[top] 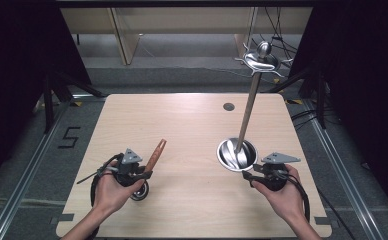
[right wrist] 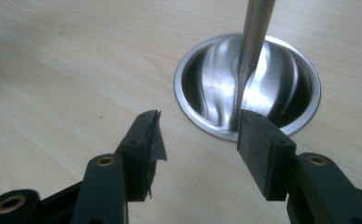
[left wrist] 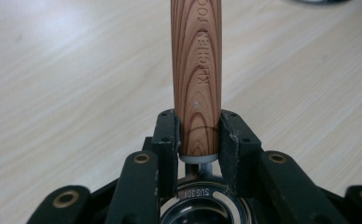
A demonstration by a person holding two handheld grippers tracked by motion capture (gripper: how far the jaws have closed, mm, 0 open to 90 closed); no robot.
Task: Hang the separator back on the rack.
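Note:
A kitchen utensil with a wood-grain handle (left wrist: 197, 70) lies low over the table, and my left gripper (left wrist: 198, 128) is shut on the handle's lower end. Just behind the jaws sits the tool's round steel head (left wrist: 207, 205), stamped SUS 304. In the high view the handle (top: 157, 152) points away to the upper right from the left gripper (top: 147, 174). A steel utensil stand has a round dished base (right wrist: 281, 84) and a tall pole (top: 247, 112) topped by hooks (top: 262, 61). My right gripper (right wrist: 200, 123) stands open right at the base's near rim, nothing between its jaws.
The light wooden table (top: 182, 210) has a dark round grommet (top: 229, 106) near its far edge. Black curtains flank both sides, and cables lie on the floor at the back right.

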